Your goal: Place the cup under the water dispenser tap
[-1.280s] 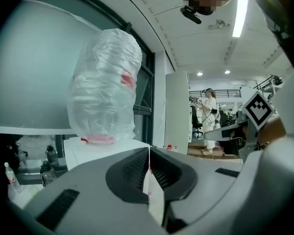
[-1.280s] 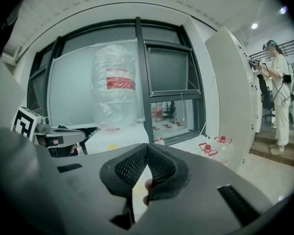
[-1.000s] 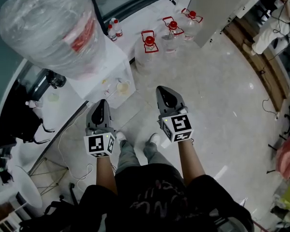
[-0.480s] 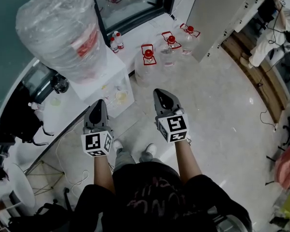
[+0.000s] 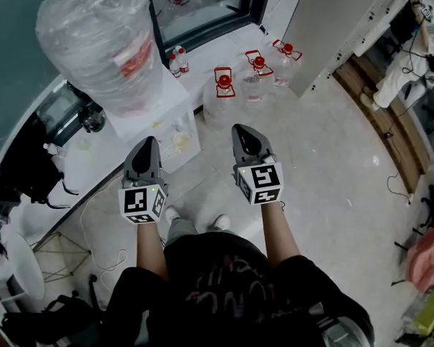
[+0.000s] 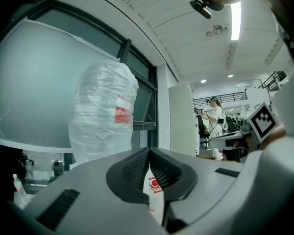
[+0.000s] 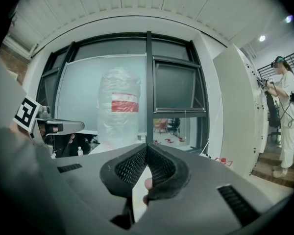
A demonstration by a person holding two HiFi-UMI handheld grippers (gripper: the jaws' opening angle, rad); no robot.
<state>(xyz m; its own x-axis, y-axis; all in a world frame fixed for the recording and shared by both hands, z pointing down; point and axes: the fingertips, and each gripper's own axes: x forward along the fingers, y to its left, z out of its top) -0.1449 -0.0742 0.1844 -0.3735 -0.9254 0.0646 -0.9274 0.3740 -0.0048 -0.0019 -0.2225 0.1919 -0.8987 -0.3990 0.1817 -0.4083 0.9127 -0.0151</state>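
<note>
Since a second ago, both grippers are riding a little higher and the view is swinging toward the water dispenser (image 5: 158, 98). We are holding the left gripper (image 5: 147, 144) and the right gripper (image 5: 243, 130) with jaws pressed together, gripping nothing. A pale cup (image 5: 180, 141) seems to be sitting on the dispenser's front ledge; its contents and the tap are not showing. So we are either approaching it or backing away. The film-wrapped water bottle (image 5: 101, 38) is sitting on top, and red-capped jugs (image 5: 223, 96) are standing behind.
</note>
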